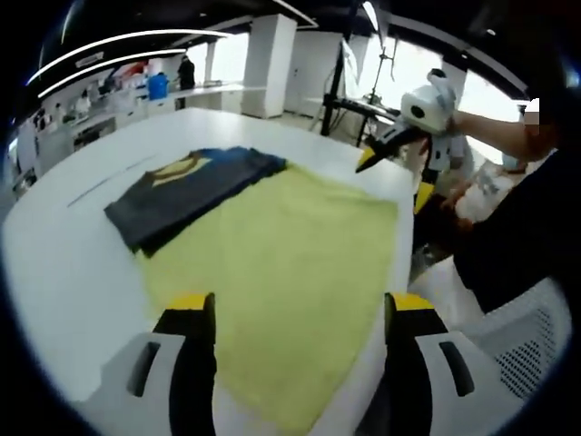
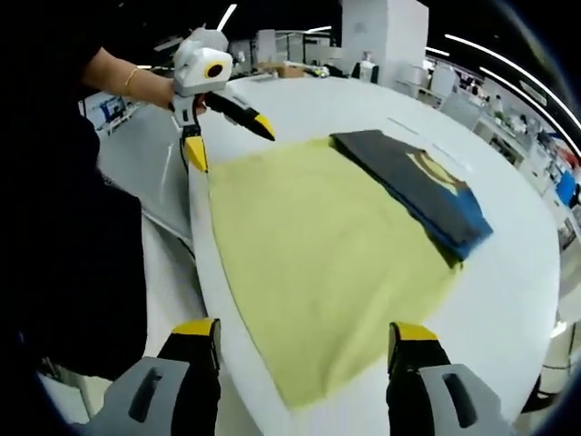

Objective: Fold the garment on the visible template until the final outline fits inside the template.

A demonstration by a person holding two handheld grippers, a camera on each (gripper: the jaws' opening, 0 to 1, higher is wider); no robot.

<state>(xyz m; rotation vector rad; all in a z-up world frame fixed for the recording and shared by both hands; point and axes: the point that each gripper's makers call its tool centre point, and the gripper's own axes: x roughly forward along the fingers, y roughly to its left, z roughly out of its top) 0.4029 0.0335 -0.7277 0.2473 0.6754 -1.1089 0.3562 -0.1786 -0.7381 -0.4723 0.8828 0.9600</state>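
white table (image 1: 64, 263) under you, a lab with benches and strip lights behind it. your left gripper (image 1: 300, 313) is released, jaws spread wide and empty, hovering over the near edge of the yellow template (image 1: 290, 263). your right gripper (image 2: 304, 341) is the same: jaws apart, nothing between them, above the template's opposite near edge. in the right gripper view the left gripper hangs off the table edge beside the template's far corner, also spread.

the garment (image 1: 186, 193), dark grey with a blue part and a yellow print, lies folded into a narrow strip along one side of the template. it seems to straddle that edge, part on the yellow, part on bare table, so my read is the outline does not yet fit inside.

risks as i judge them: pinch only the top layer and the fold will peel open when you lift; drag it inward and the template may slide or wrinkle with it; pull too far toward the table edge and cloth could slip off.

no brand or writing is readable; the print is too small to make out.
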